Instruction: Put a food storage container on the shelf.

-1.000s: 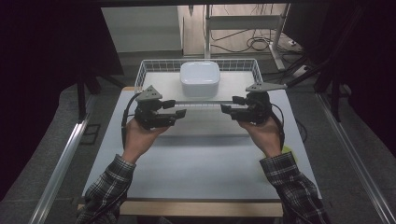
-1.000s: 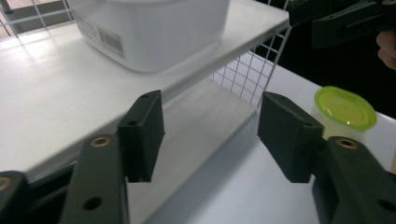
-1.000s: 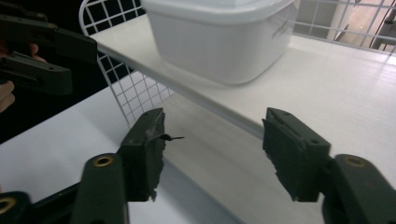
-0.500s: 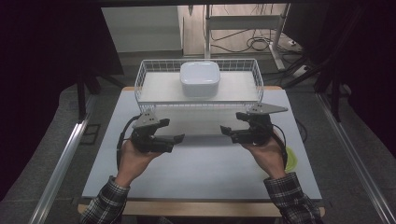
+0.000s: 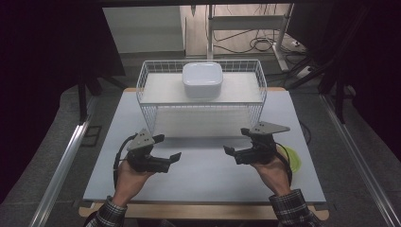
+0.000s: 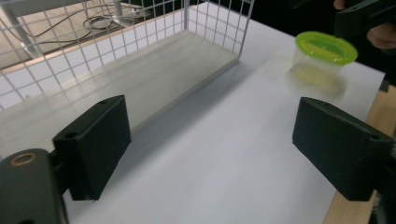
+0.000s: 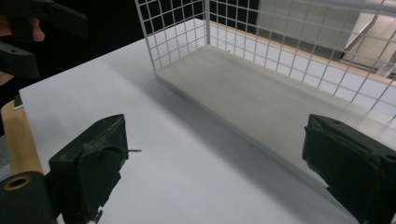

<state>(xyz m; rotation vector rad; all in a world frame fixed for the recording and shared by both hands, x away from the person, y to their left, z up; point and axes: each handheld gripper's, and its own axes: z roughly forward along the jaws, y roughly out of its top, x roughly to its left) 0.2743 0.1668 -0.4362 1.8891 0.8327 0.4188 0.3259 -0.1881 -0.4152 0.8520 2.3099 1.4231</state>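
Note:
My left gripper [image 5: 168,147] is held low over the white table [image 5: 203,170], left of centre, its jaws pointing right. My right gripper [image 5: 236,141] faces it from the right. Both have just been opening and now stand open with nothing between the jaws. In the left gripper view the left gripper [image 6: 219,149] frames bare tabletop, with a clear tub with a lime-green lid [image 6: 324,53] beyond it. The right gripper [image 7: 219,168] looks along the table at the foot of the white wire rack [image 7: 177,28].
The wire rack [image 5: 146,90] stands at the back of the table, its lower board [image 5: 203,120] bare. A white square lidded container [image 5: 202,79] sits on its upper shelf. The green-lidded tub [image 5: 293,158] sits by the right hand, near the table's right edge.
Both hands have come down and back toward the near edge, away from the rack. Both pairs of jaws have spread wider.

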